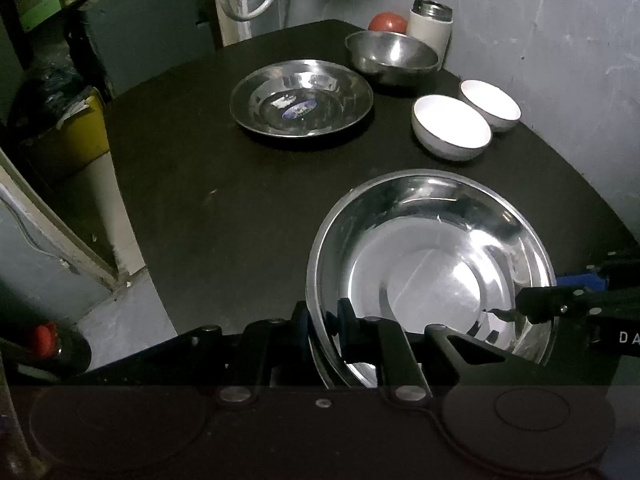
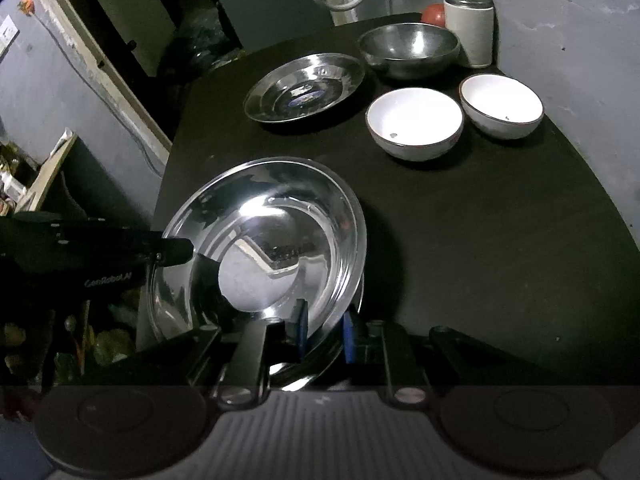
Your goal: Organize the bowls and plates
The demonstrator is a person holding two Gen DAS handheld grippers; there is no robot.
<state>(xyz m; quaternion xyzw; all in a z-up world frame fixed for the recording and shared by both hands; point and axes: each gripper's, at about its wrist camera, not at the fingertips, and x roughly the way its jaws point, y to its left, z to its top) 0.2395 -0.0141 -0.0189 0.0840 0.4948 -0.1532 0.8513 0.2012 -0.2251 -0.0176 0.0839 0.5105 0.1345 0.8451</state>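
Observation:
A large steel plate point(image 1: 432, 276) point(image 2: 276, 248) is held tilted over the near part of the black table point(image 1: 208, 200). My left gripper point(image 1: 323, 320) is shut on its near rim, and my right gripper point(image 2: 324, 326) is shut on the rim at the other side. Each gripper shows in the other's view, the right gripper point(image 1: 528, 304) and the left gripper point(image 2: 180, 250) both at the plate's edge. Farther back sit a second steel plate point(image 1: 302, 98) point(image 2: 304, 88), a steel bowl point(image 1: 392, 56) point(image 2: 408, 48) and two white bowls point(image 1: 452, 126) point(image 1: 490, 104) point(image 2: 414, 122) point(image 2: 500, 104).
A white flask point(image 1: 430, 28) point(image 2: 470, 28) and a red round thing point(image 1: 386, 22) stand in the far corner against the grey wall. Left of the table is a yellow bin point(image 1: 80, 132) with a black bag. The table's left edge drops to the floor.

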